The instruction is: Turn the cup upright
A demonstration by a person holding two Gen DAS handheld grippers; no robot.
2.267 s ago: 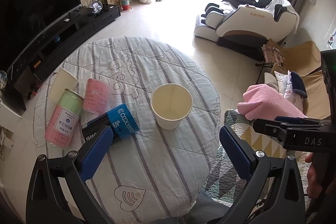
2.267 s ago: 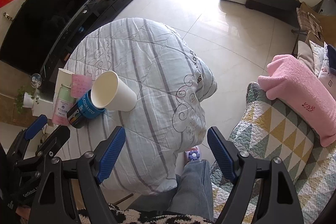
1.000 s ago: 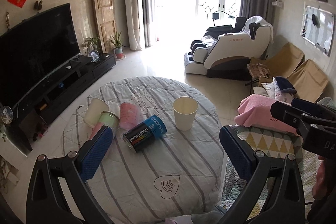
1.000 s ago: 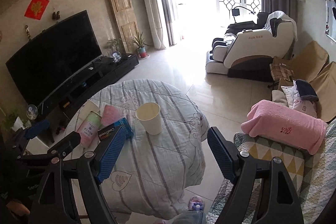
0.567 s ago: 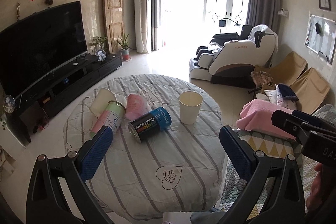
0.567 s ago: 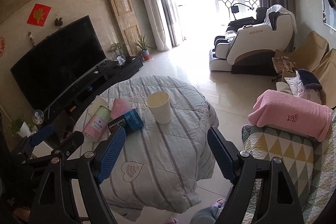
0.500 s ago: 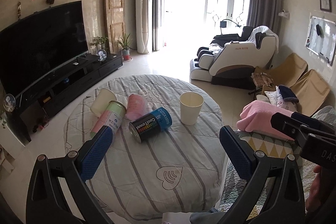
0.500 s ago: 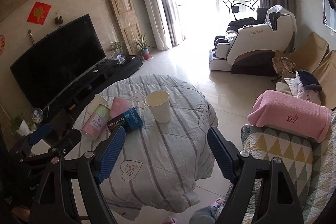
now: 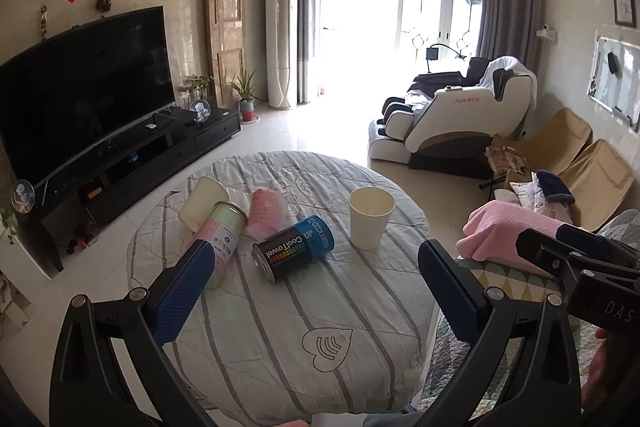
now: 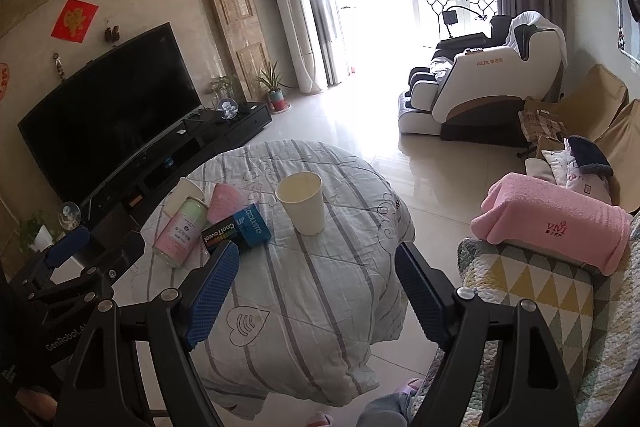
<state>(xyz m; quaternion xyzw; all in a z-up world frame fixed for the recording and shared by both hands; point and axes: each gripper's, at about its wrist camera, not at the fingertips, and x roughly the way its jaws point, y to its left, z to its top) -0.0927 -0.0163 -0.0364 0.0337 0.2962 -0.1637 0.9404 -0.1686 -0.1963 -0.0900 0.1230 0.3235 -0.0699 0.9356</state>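
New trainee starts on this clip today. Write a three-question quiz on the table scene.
1. True or false: the cream paper cup stands upright, mouth up.
2. How does the blue-and-black CoolTowel can rest? A standing, B on its side, C held in tongs.
3. Fill in: both the left tongs and right tongs are ____ and hold nothing.

Key: 1 true; 2 B; 3 open.

Both claws have pulled up and back — the cup (image 9: 371,218) now sits farther off, seen side-on.
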